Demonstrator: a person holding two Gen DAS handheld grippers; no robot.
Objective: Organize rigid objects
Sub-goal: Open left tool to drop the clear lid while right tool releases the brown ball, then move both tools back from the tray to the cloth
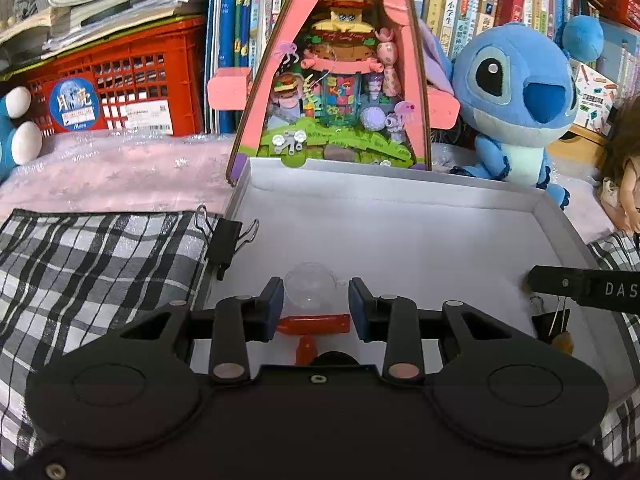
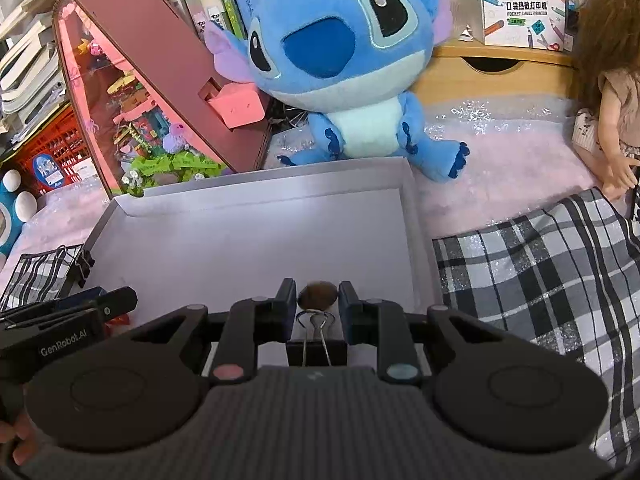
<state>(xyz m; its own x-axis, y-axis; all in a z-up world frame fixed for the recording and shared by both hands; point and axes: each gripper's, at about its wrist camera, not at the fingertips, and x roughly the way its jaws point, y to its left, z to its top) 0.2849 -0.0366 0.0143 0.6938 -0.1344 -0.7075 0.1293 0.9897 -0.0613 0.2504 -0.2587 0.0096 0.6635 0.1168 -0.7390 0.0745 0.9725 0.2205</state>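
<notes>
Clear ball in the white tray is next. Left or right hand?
Left. The clear ball sits between the left gripper's fingertips. The right gripper is at the tray's other edge, with a brown round thing between its fingers.

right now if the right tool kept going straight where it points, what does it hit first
Most likely the small brown rounded object lying between the right tool's fingertips, then the white floor of the shallow cardboard tray. Depth is hard to judge here.
</notes>
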